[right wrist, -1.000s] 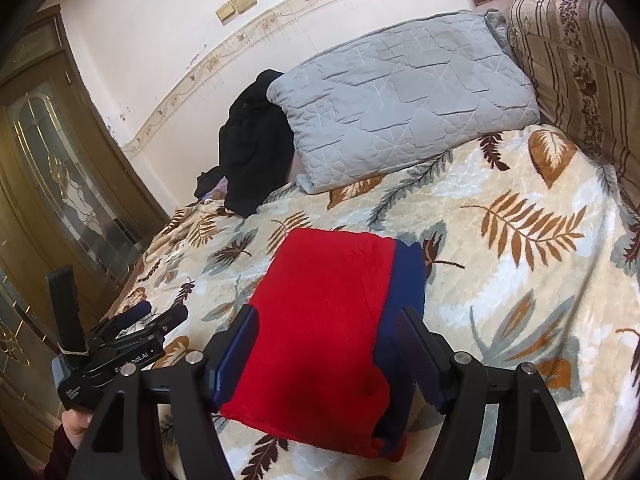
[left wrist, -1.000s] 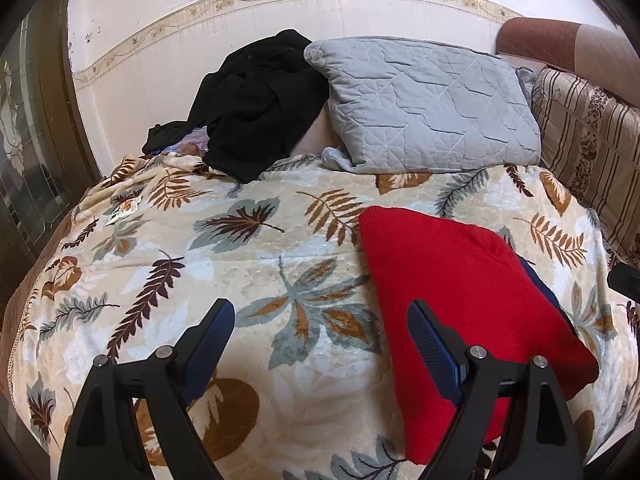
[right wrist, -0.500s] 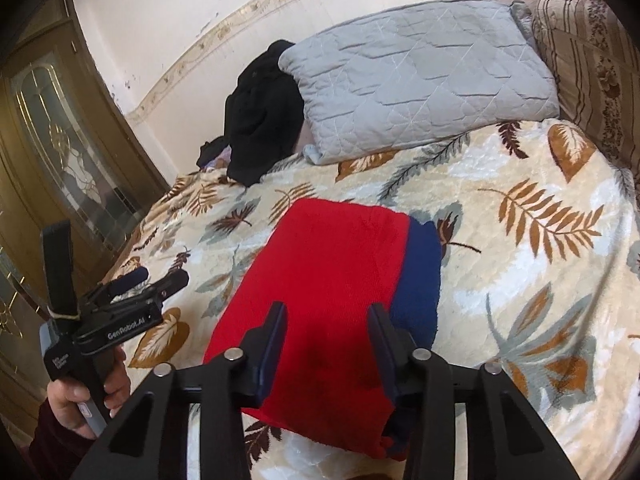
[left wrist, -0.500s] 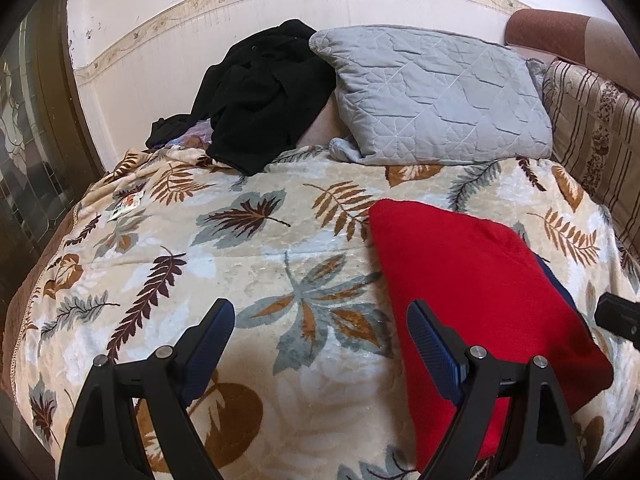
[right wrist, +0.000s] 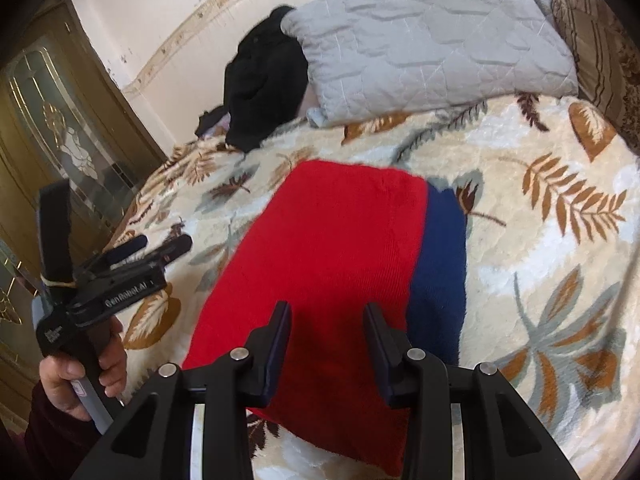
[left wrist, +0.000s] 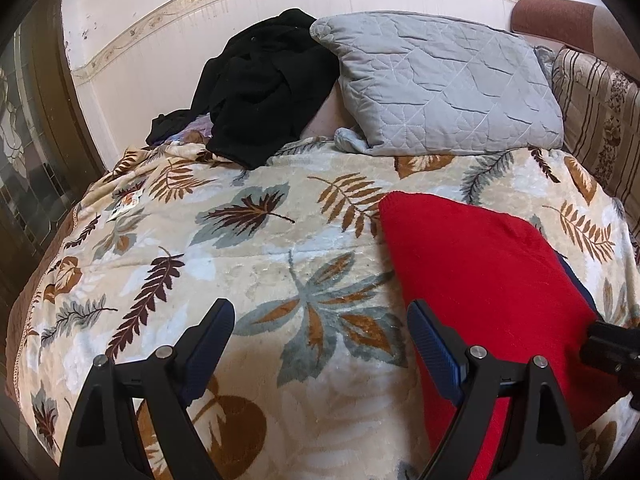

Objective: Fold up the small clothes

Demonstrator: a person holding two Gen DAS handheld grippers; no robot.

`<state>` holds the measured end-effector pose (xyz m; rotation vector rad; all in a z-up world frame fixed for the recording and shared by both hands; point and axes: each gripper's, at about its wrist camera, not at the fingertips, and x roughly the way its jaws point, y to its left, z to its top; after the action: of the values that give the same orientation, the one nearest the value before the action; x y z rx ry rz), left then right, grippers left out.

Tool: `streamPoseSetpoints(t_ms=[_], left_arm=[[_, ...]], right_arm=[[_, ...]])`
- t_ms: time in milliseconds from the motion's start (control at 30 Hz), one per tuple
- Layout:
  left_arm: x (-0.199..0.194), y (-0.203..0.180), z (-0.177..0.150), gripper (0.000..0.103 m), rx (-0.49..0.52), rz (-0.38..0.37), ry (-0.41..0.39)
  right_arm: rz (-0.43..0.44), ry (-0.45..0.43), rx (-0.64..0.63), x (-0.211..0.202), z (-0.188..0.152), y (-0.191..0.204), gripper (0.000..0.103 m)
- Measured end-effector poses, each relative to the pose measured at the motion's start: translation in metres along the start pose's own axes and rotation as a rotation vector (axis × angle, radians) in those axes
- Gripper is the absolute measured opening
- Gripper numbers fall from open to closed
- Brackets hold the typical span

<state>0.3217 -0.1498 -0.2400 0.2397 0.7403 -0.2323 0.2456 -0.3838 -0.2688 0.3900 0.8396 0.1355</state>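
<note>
A folded red garment [right wrist: 328,264] with a blue strip [right wrist: 440,264] along its right side lies flat on the leaf-patterned blanket [right wrist: 552,240]. It also shows in the left wrist view [left wrist: 488,280] at the right. My right gripper [right wrist: 326,324] hovers above the garment's near part, jaws partly open and holding nothing. My left gripper [left wrist: 318,320] is wide open and empty over the bare blanket [left wrist: 240,264], left of the garment. It shows in the right wrist view [right wrist: 156,246], held in a hand at the left.
A grey quilted pillow [left wrist: 436,84] and a heap of black clothing [left wrist: 264,84] lie at the back by the wall. A striped cushion [left wrist: 600,112] stands at the right. A glass-panelled door [right wrist: 68,136] is at the left.
My right gripper's jaws have narrowed from wide open to partly open and it has moved closer over the red garment. The left gripper has shifted slightly and stays open.
</note>
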Motion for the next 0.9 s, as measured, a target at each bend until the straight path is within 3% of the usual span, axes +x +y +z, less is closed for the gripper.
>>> streamPoseSetpoints(t_ms=[367, 467, 533, 900], left_arm=[[0.003, -0.002, 0.001, 0.088, 0.008, -0.009, 0.005], [0.002, -0.003, 0.0, 0.088, 0.014, -0.009, 0.004], [0.003, -0.004, 0.0, 0.088, 0.017, -0.009, 0.005], [0.005, -0.01, -0.001, 0.088, 0.031, -0.027, 0.009]], right_arm=[[0.033, 0.027, 0.031, 0.004, 0.001, -0.006, 0.041], [0.088, 0.008, 0.113, -0.006, 0.004, -0.019, 0.046], [0.114, -0.023, 0.175, -0.014, 0.005, -0.03, 0.056], [0.154, -0.057, 0.346, -0.025, 0.004, -0.068, 0.058]])
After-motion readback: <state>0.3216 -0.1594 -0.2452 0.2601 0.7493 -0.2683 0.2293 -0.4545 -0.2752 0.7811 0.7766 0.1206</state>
